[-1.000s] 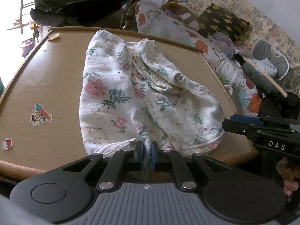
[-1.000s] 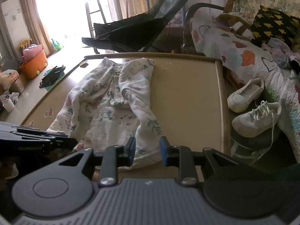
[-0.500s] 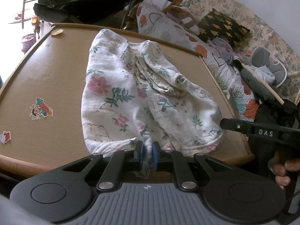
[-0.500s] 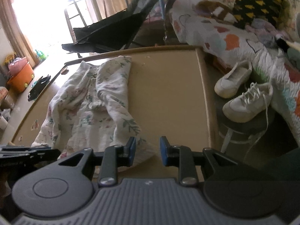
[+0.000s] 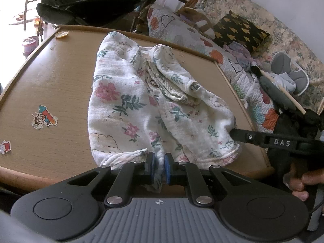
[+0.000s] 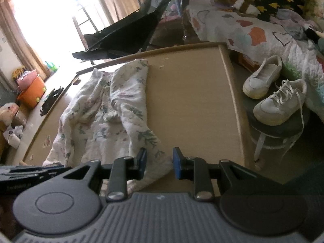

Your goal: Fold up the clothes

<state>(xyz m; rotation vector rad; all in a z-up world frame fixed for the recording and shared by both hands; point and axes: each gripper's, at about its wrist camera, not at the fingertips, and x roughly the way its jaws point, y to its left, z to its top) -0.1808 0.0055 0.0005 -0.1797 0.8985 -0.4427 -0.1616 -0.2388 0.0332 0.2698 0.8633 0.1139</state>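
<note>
- Garment [image 5: 154, 105] lies on table [image 5: 50, 85], long axis running away from both grippers.
- Left gripper [image 5: 159, 169]: pads clamped on near hem.
- Right gripper [image 6: 159, 163]: jaws parted, empty, near right hem corner just ahead between them.

A: Setting?

B: A lived-in home, a living room or bedroom.

A: Evidence?

B: Floral-upholstered sofa [image 5: 283, 30]; heart-print quilt [image 6: 253, 34]; black cushion with gold arrows [image 5: 241, 30]; wooden table [image 5: 50, 77] bearing a cartoon sticker [image 5: 43, 117]; pair of white sneakers [image 6: 273, 93] on a stool; orange storage bin [image 6: 31, 90]; curtained bright window [image 6: 50, 20]; dark folding chair [image 6: 129, 32].
</note>
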